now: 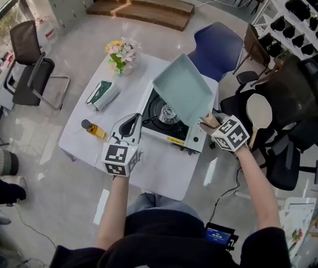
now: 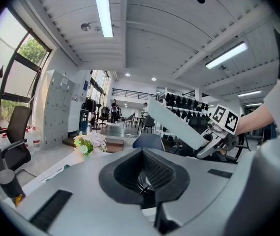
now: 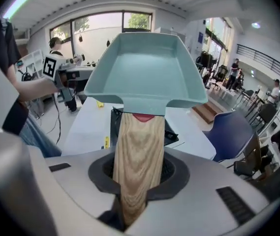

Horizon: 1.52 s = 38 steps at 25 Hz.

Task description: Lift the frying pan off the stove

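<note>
A square pale teal frying pan point(image 1: 182, 89) hangs tilted in the air above the portable gas stove point(image 1: 176, 140), clear of the burner point(image 1: 167, 114). My right gripper point(image 1: 208, 120) is shut on the pan's wooden handle point(image 3: 139, 151); in the right gripper view the pan point(image 3: 147, 68) fills the upper middle and the stove point(image 3: 113, 127) shows below it. My left gripper point(image 1: 129, 126) hovers at the stove's front left corner with its jaws together and nothing in them. The left gripper view looks past that gripper point(image 2: 144, 181) at the raised pan point(image 2: 179, 124).
The white table point(image 1: 86, 121) also carries a flower bunch point(image 1: 122, 53), a green and white packet point(image 1: 101, 92) and a small bottle point(image 1: 93, 129). A blue chair point(image 1: 217, 49) stands behind the table, black chairs point(image 1: 33, 66) to the left and right.
</note>
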Motion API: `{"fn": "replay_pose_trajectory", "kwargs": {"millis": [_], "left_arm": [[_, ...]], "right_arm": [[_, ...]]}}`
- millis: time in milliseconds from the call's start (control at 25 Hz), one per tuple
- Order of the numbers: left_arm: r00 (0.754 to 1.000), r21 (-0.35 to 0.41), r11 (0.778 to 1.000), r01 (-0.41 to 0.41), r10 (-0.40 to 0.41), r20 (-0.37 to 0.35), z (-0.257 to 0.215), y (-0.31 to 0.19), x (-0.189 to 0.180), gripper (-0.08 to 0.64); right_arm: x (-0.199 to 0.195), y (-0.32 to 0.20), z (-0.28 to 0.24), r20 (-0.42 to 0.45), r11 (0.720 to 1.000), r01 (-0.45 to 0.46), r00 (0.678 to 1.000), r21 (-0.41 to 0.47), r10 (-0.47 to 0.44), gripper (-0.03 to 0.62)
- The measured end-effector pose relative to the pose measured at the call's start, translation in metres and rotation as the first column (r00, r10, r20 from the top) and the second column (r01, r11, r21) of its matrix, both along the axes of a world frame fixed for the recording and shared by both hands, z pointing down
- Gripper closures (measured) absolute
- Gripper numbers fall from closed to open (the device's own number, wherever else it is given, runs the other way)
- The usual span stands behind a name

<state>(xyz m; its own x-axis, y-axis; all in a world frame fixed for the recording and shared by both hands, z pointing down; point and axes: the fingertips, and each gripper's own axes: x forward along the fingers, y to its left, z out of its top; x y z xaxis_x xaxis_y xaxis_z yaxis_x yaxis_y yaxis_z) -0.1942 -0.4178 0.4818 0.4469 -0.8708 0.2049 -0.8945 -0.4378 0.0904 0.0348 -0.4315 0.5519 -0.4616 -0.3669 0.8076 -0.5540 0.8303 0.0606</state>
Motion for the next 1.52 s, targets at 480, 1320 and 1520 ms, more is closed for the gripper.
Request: {"fn": "replay_pose_trajectory", "kwargs": {"millis": [480, 1320, 1520], "left_arm": [[1.0, 0.052, 0.999, -0.001, 0.0, 0.019, -0.024, 0.013, 0.01, 0.541], [1.0, 0.128, 0.992, -0.003, 0.002, 0.014, -0.053, 0.034, 0.023, 0.541], [1.0, 0.131, 0.991, 0.0, -0.002, 0.011, -0.053, 0.035, 0.024, 0.541]], "right_arm": [[-0.01, 0.008, -0.087, 0.349, 0.914, -0.308, 0.914, 0.264, 0.207, 0.518], [0.008, 0.067, -0.11, 0.668, 0.618, -0.704, 0.65, 0.35, 0.363, 0.518], [0.013, 0.077, -0.106, 0.643, 0.593, -0.702, 0.671, 0.394, 0.368, 0.518]]}}
